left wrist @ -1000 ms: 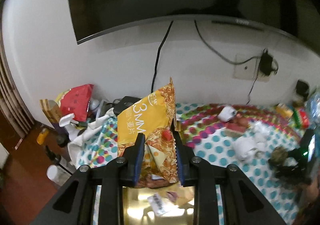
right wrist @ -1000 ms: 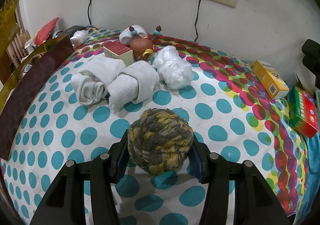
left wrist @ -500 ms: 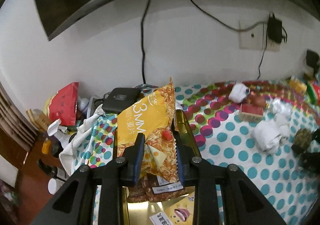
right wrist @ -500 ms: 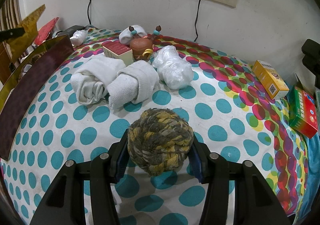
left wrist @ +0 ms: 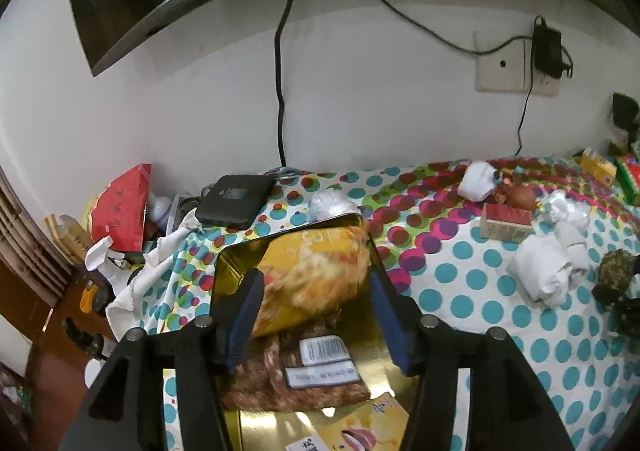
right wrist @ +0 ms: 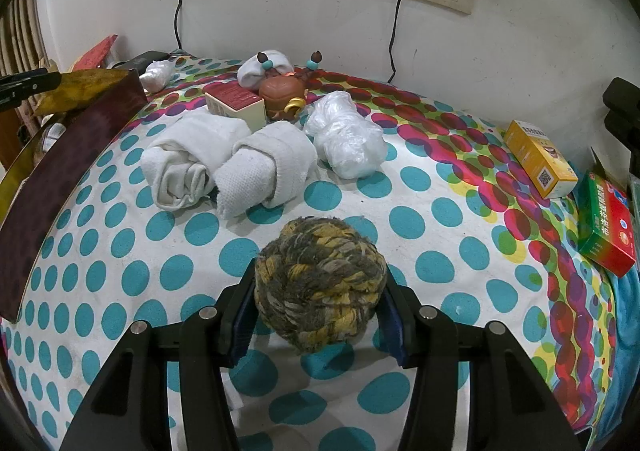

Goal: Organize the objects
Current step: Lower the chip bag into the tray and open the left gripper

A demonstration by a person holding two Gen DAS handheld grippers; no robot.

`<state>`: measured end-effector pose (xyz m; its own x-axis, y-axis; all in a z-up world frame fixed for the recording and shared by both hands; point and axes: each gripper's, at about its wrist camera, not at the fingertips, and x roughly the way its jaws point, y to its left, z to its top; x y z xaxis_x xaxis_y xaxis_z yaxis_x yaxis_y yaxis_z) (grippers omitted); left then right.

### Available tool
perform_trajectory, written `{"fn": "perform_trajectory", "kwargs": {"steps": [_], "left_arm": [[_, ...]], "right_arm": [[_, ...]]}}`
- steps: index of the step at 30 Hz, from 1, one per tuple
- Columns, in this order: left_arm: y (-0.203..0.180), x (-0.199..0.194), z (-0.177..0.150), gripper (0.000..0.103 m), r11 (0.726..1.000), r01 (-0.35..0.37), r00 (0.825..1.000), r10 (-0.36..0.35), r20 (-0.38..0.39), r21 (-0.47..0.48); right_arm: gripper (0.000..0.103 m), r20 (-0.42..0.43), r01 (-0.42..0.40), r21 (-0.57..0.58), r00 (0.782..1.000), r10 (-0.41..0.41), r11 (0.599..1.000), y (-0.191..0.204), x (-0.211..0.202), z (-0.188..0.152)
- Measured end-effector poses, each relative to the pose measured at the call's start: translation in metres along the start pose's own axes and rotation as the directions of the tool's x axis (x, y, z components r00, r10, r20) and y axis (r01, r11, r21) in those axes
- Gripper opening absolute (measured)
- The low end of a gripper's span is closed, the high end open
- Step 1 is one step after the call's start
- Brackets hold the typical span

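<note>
The yellow snack bag (left wrist: 316, 283) lies blurred in the gold tin (left wrist: 228, 267) between my left gripper (left wrist: 316, 315)'s spread fingers, which have just been opening; a second ago they pinched it upright. My right gripper (right wrist: 318, 317) clamps the rope ball (right wrist: 320, 283); rolled towels (right wrist: 228, 167) lie beyond.

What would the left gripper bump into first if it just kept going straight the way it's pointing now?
Most likely the yellow snack bag, lying blurred in the gold tin between the just-opened fingers of the left gripper. Past it comes the tin's far wall. Depth is hard to judge here.
</note>
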<state>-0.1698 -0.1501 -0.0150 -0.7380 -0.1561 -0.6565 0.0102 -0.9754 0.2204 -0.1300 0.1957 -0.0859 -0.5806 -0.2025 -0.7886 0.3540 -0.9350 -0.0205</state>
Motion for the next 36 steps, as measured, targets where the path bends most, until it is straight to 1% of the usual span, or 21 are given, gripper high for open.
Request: {"fn": "perform_trajectory", "kwargs": {"steps": [3,5,9,10,14,19,22,25,27,30,33,36], "left_arm": [[0.004,-0.011,-0.002,0.057,0.998,0.028,0.999,-0.027,0.018,-0.053],[0.009,-0.021,-0.006,0.057,0.993,0.051,0.998,-0.048,0.028,-0.107],[0.011,-0.045,-0.019,0.057,0.980,0.085,0.996,-0.079,0.045,-0.177],[0.010,-0.052,-0.024,0.057,0.975,0.108,0.994,-0.101,0.048,-0.194],[0.000,-0.077,-0.049,0.057,0.955,0.152,0.988,-0.145,0.046,-0.256],[-0.018,-0.107,-0.083,0.057,0.916,0.211,0.977,-0.208,0.046,-0.342],[-0.029,-0.121,-0.099,0.057,0.911,0.215,0.976,-0.209,0.055,-0.351],[-0.037,-0.132,-0.112,0.057,0.918,0.199,0.980,-0.190,0.060,-0.343],[-0.040,-0.134,-0.119,0.057,0.916,0.206,0.978,-0.202,0.046,-0.346],[-0.037,-0.138,-0.129,0.057,0.905,0.219,0.975,-0.220,0.040,-0.365],[-0.030,-0.139,-0.135,0.057,0.902,0.204,0.977,-0.209,0.028,-0.381],[-0.019,-0.144,-0.143,0.057,0.893,0.200,0.978,-0.204,0.033,-0.403]], "right_arm": [[0.049,0.000,0.000,0.000,1.000,0.000,1.000,0.000,0.000,0.000],[0.049,0.000,-0.001,0.000,1.000,0.001,1.000,0.000,0.000,0.000],[0.049,0.000,-0.001,0.001,1.000,0.001,1.000,-0.001,0.000,0.000],[0.049,0.001,0.000,0.000,1.000,0.000,1.000,0.000,0.000,0.000],[0.049,0.001,-0.002,0.001,1.000,0.002,1.000,0.000,0.000,0.000],[0.048,0.002,-0.002,0.001,1.000,0.002,1.000,-0.001,0.000,0.000],[0.048,0.002,-0.001,0.003,1.000,0.001,1.000,-0.001,-0.001,0.000],[0.048,0.004,0.008,0.011,1.000,-0.008,1.000,-0.003,-0.001,0.000],[0.048,0.002,0.015,0.019,1.000,-0.015,1.000,-0.005,-0.001,0.000],[0.048,0.001,0.030,0.017,1.000,-0.030,0.999,-0.003,-0.001,0.001],[0.048,0.004,0.052,0.001,0.999,-0.052,0.999,0.000,-0.002,0.000],[0.048,0.009,0.074,-0.017,0.997,-0.074,0.997,0.004,-0.003,0.000]]}}
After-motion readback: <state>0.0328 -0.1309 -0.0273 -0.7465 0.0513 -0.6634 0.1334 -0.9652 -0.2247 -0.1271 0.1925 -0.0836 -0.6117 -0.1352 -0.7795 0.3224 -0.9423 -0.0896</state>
